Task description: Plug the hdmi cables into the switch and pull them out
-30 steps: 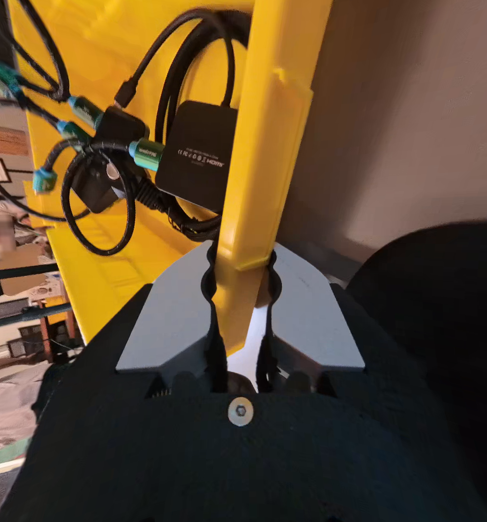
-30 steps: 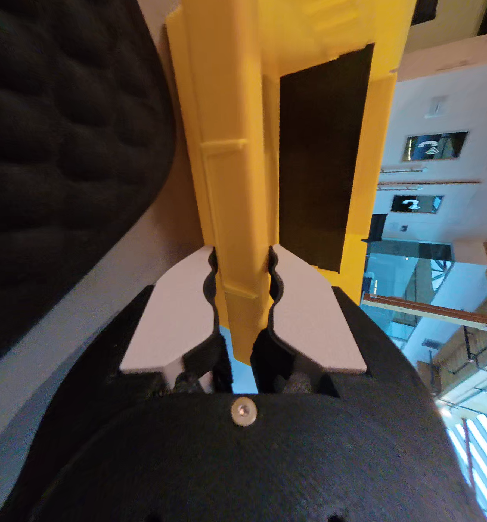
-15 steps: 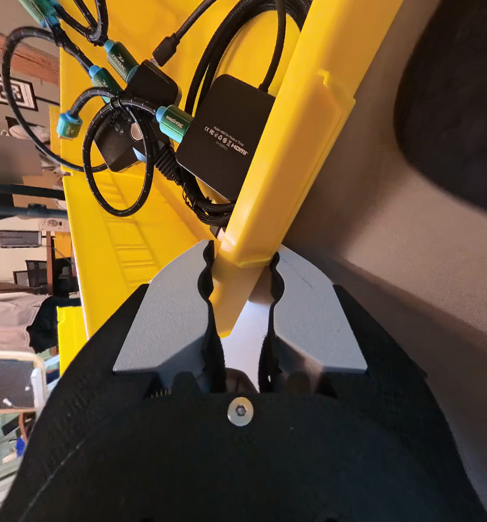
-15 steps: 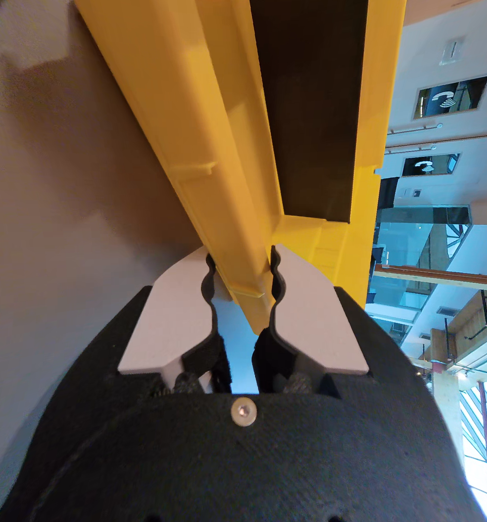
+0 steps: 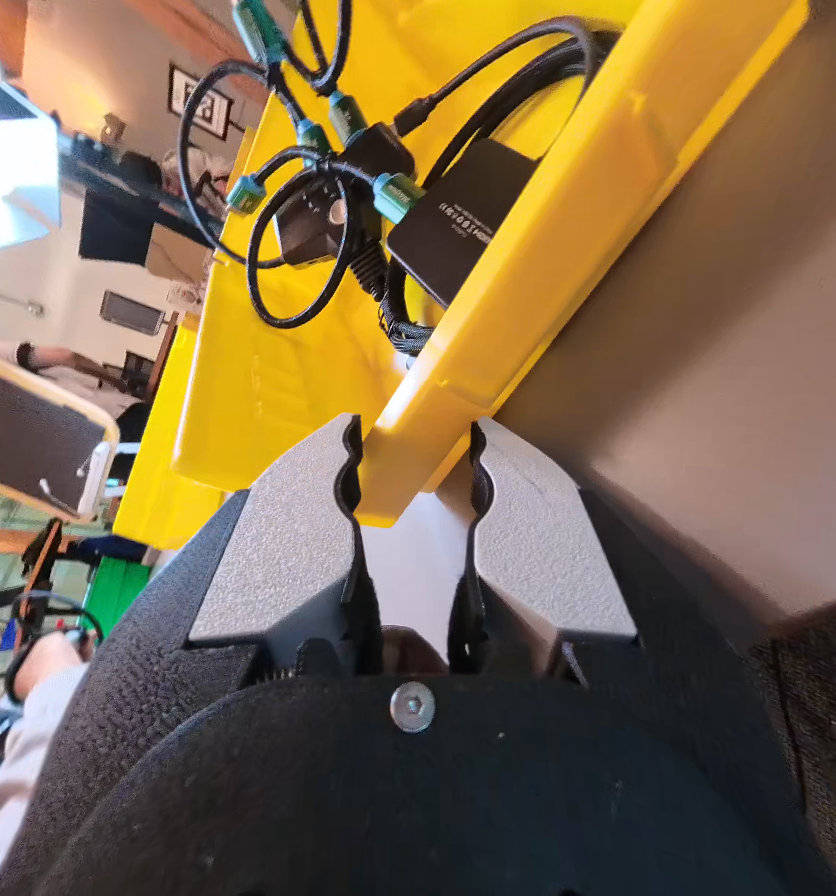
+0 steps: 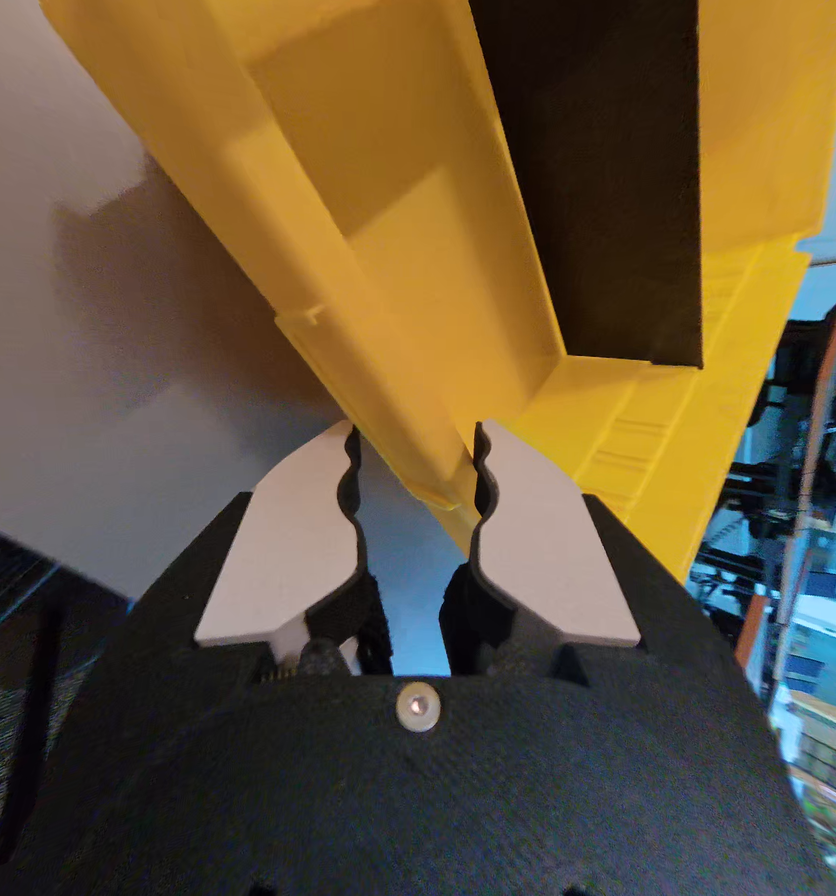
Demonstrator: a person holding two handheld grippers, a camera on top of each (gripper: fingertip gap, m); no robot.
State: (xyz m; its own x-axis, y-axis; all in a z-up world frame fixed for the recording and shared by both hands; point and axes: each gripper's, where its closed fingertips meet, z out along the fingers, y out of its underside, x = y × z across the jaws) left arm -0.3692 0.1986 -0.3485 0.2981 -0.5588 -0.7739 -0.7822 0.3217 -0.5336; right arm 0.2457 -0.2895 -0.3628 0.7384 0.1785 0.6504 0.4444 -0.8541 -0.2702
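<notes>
A yellow plastic bin (image 5: 270,388) holds a flat black HDMI switch (image 5: 459,218), a smaller black box (image 5: 309,228) and black cables (image 5: 299,310) with green plugs. One green plug (image 5: 394,196) sits at the flat switch's edge, and two more are at the smaller box. My left gripper (image 5: 416,431) is shut on the bin's rim. In the right wrist view my right gripper (image 6: 413,431) is shut on another stretch of the yellow bin's (image 6: 406,218) rim, next to a black panel (image 6: 600,194) inside. The bin is tilted in both views.
A pale grey surface (image 5: 697,339) lies right beside the bin's outer wall and also shows in the right wrist view (image 6: 91,291). A person's sleeve (image 5: 28,717) and room furniture are at the left. A dark cushion (image 5: 818,727) is at lower right. Across from one pair of fingers to the other is roughly 80 cm.
The bin has swung round in both views and leans more steeply. The dark cushion has slid out towards the frame edges. Both grippers keep their hold on the rim.
</notes>
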